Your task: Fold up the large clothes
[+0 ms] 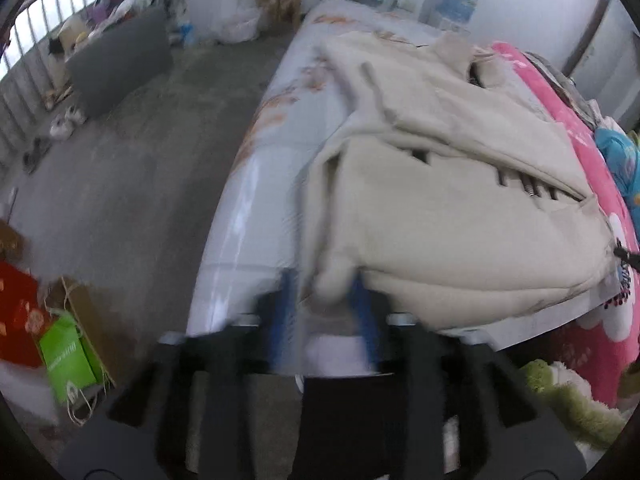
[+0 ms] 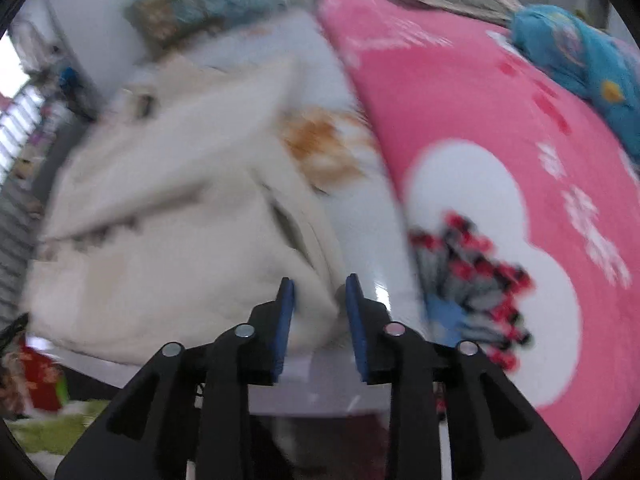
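A large cream garment (image 1: 452, 208) lies partly folded on a pale floral sheet (image 1: 280, 128) over a bed. My left gripper (image 1: 326, 284) has its blue pads around a bunched corner of the garment at the near edge; the view is blurred. In the right wrist view the same garment (image 2: 168, 216) lies left of centre. My right gripper (image 2: 320, 284) has its jaws open, with the garment's near right corner between the blue pads (image 2: 286, 308), not pinched.
A pink blanket (image 2: 500, 152) with white patches covers the bed's right side, with a blue cushion (image 2: 580, 56) on it. Left of the bed is grey floor (image 1: 120, 184) with a green bag (image 1: 68, 356), a red box (image 1: 16, 312) and a railing (image 1: 36, 28).
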Demonstrator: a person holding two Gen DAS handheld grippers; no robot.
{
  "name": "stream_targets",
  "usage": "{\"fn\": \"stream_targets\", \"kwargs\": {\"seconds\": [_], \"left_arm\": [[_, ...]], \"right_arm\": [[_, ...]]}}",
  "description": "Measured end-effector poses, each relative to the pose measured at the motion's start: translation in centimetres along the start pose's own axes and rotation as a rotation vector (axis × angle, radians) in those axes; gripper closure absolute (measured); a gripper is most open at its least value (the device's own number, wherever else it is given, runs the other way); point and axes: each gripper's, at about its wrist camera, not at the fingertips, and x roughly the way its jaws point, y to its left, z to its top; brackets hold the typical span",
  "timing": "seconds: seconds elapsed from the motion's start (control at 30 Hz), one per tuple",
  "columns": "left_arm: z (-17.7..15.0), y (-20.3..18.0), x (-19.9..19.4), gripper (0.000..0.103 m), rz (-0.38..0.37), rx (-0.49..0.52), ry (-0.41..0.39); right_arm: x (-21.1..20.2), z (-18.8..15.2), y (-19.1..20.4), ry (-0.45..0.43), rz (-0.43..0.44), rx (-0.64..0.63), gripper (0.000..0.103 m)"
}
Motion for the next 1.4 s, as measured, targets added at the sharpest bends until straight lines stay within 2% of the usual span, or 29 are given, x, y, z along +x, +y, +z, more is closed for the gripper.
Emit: {"fn": "stream_targets", "kwargs": {"seconds": [0.03, 0.1, 0.17, 0.23, 0.3, 0.33, 0.4, 0.47, 0.53, 0.57, 0.6, 0.63, 0.67, 0.7, 0.73, 0.83, 0.93, 1.03, 1.13, 1.23, 1.3, 1.4], "left_arm": [[0.1, 0.3, -0.4, 0.06, -0.009, -0.011, -0.012], [0.5, 0.2, -2.1, 0.061, -0.011, 0.0, -0.08], [1.2, -0.7, -3.2, 0.063, -0.036, 0.045, -0.14], [2.1, -2.5, -3.4, 0.062, -0.137, 0.097, -0.155], [2.5, -4.8, -2.7, 0.06, -0.231, 0.143, -0.135], [2.7, -6.6, -1.6, 0.056, -0.282, 0.184, -0.096], [2.6, -8.8, 0.2, 0.056, -0.269, 0.236, -0.057], [2.2, -11.1, 2.5, 0.056, -0.227, 0.301, -0.014], [1.6, -11.9, 3.5, 0.059, -0.179, 0.309, 0.015], [1.5, -12.2, 3.4, 0.067, -0.157, 0.319, -0.012], [1.3, -12.5, 3.6, 0.072, -0.131, 0.332, -0.012], [1.1, -12.7, 3.6, 0.089, -0.08, 0.351, -0.029], [1.1, -12.8, 3.6, 0.099, -0.062, 0.359, -0.038], [1.1, -12.6, 3.5, 0.1, -0.065, 0.36, -0.044], [1.2, -12.4, 3.5, 0.102, -0.08, 0.35, -0.044], [1.8, -12.1, 2.0, 0.102, -0.105, 0.35, -0.095], [3.3, -11.6, -2.1, 0.102, -0.141, 0.33, -0.235], [4.1, -11.5, -2.0, 0.102, -0.11, 0.319, -0.283], [3.9, -11.8, 1.0, 0.102, -0.064, 0.329, -0.247], [3.1, -12.4, 4.5, 0.102, -0.017, 0.368, -0.174], [2.4, -12.4, 4.8, 0.101, -0.001, 0.381, -0.182], [2.2, -12.4, 4.6, 0.099, 0.01, 0.388, -0.178]], "right_arm": [[-0.3, -0.1, -0.3, -0.001, 0.006, 0.017, 0.071], [-2.4, 0.1, -0.2, -0.061, 0.048, 0.04, 0.069], [-4.2, 0.7, 1.4, -0.132, 0.074, -0.002, 0.056], [-4.8, 1.5, 3.9, -0.171, 0.105, -0.073, 0.047], [-3.3, 1.9, 7.7, -0.138, 0.161, -0.19, 0.042], [-2.3, 2.0, 9.4, -0.113, 0.165, -0.246, 0.041], [0.1, 1.5, 12.7, -0.07, 0.134, -0.363, 0.039], [2.2, 1.1, 14.6, -0.03, 0.134, -0.4, 0.039], [4.2, 0.8, 15.4, 0.013, 0.112, -0.412, 0.039], [4.7, 0.5, 15.6, 0.028, 0.1, -0.418, 0.041], [4.5, 0.4, 15.5, 0.014, 0.114, -0.412, 0.046], [4.4, 0.4, 15.5, 0.024, 0.135, -0.412, 0.059], [4.2, 0.4, 15.5, 0.026, 0.134, -0.415, 0.077], [4.3, 0.4, 15.7, 0.026, 0.134, -0.413, 0.083], [4.3, 0.2, 15.7, 0.027, 0.14, -0.409, 0.096], [3.6, 0.1, 16.1, 0.002, 0.118, -0.416, 0.098], [0.9, 1.2, 16.3, -0.084, 0.12, -0.383, 0.098], [-0.8, 2.5, 15.7, -0.171, 0.151, -0.32, 0.098], [2.1, 2.6, 15.9, -0.146, 0.15, -0.306, 0.098], [6.0, 1.8, 16.2, -0.107, 0.126, -0.318, 0.098], [5.7, 2.0, 15.7, -0.111, 0.154, -0.3, 0.098], [4.7, 2.1, 14.4, -0.087, 0.193, -0.259, 0.092]]}}
